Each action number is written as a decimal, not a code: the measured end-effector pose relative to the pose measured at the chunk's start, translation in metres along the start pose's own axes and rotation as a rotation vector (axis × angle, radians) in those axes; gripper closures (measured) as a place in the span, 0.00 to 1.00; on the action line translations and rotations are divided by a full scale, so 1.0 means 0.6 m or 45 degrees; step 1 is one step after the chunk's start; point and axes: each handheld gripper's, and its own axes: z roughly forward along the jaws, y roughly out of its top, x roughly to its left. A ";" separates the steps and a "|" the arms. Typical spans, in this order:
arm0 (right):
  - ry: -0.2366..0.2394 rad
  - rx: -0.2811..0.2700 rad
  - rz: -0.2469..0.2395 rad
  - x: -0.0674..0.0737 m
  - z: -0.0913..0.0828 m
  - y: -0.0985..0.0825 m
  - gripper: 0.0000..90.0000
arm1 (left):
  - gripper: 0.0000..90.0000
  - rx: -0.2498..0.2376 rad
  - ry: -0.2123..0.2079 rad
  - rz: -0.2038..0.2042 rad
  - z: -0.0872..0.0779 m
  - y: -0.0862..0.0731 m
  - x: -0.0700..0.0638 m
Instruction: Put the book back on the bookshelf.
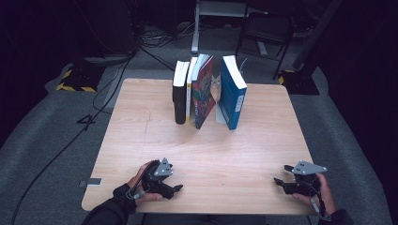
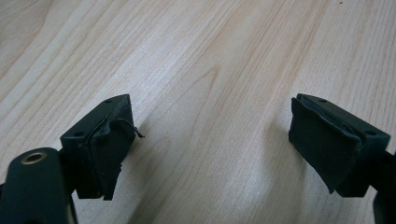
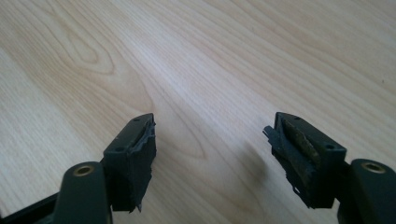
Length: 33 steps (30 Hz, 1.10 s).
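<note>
Books (image 1: 206,89) stand upright in a row at the table's (image 1: 141,140) far edge, well away from my left gripper (image 1: 177,188) and right gripper (image 1: 278,181), both open and empty near the front edge, so I'd say reaching out comes next.

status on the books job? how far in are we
Done: nothing visibly; four books stand upright in a row at the far side of the table, the blue book slightly apart from the others. In hand: nothing. The left tool and right tool sit at the near edge, jaws open and empty over bare wood. Left: reaching the books and handling them, likely all of it.
</note>
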 end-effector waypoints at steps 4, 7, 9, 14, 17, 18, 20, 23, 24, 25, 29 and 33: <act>0.007 -0.020 0.050 -0.005 -0.007 -0.013 0.32 | 0.16 0.001 0.000 0.000 0.000 0.000 0.000; 0.063 -0.048 0.135 -0.012 -0.011 -0.029 0.29 | 0.16 0.000 0.000 0.000 0.000 0.000 0.000; 0.047 -0.073 0.154 -0.013 -0.013 -0.037 0.29 | 0.16 0.001 0.000 0.000 0.000 0.000 0.000; 0.033 -0.066 0.166 -0.012 -0.012 -0.036 0.27 | 0.16 0.001 -0.002 0.000 0.001 0.000 0.000; 0.033 -0.066 0.167 -0.012 -0.012 -0.036 0.27 | 0.16 0.000 -0.001 0.000 0.001 0.000 0.000; 0.032 -0.066 0.166 -0.012 -0.012 -0.037 0.27 | 0.16 0.001 0.001 -0.001 0.000 0.000 0.000; 0.030 -0.066 0.166 -0.012 -0.012 -0.036 0.27 | 0.16 0.001 0.004 -0.003 0.000 0.000 -0.001; 0.022 -0.066 0.173 -0.012 -0.011 -0.036 0.26 | 0.16 0.000 0.007 -0.004 -0.001 -0.001 -0.001; 0.019 -0.065 0.176 -0.013 -0.012 -0.036 0.26 | 0.16 0.000 0.006 -0.005 0.000 -0.001 -0.001; 0.018 -0.065 0.177 -0.013 -0.012 -0.036 0.26 | 0.16 0.001 0.006 -0.005 0.000 -0.001 -0.001; 0.009 -0.065 0.183 -0.013 -0.012 -0.036 0.26 | 0.16 0.001 0.003 -0.005 0.000 -0.001 0.000; 0.009 -0.065 0.184 -0.013 -0.011 -0.036 0.26 | 0.16 0.001 0.002 -0.004 0.000 0.000 0.000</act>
